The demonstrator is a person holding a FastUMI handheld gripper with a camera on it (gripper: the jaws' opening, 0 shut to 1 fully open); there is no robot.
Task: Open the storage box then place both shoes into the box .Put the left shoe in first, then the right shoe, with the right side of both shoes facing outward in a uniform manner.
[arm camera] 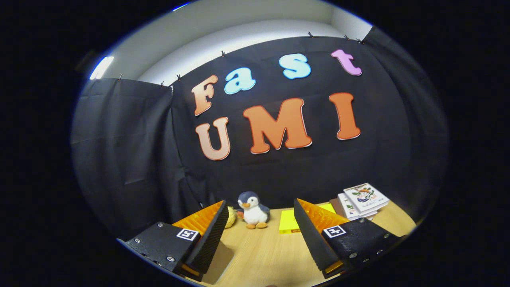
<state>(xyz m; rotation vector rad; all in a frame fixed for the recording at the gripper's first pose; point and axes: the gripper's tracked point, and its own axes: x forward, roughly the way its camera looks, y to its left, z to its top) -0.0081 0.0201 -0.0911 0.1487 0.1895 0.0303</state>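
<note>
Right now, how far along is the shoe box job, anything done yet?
Nothing looks done. The gripper is open, its fingers apart with only bare table between them, holding nothing. Beyond them stand a plush penguin, a yellow pad and a stack of books. Opening the box and placing the left shoe, then the right, all appear left to do.

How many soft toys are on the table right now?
2 at least. A penguin plush stands by the black cloth, beyond the open, empty claw. A yellow toy peeks out behind one finger, left of the penguin, mostly hidden. Others may be hidden.
</note>
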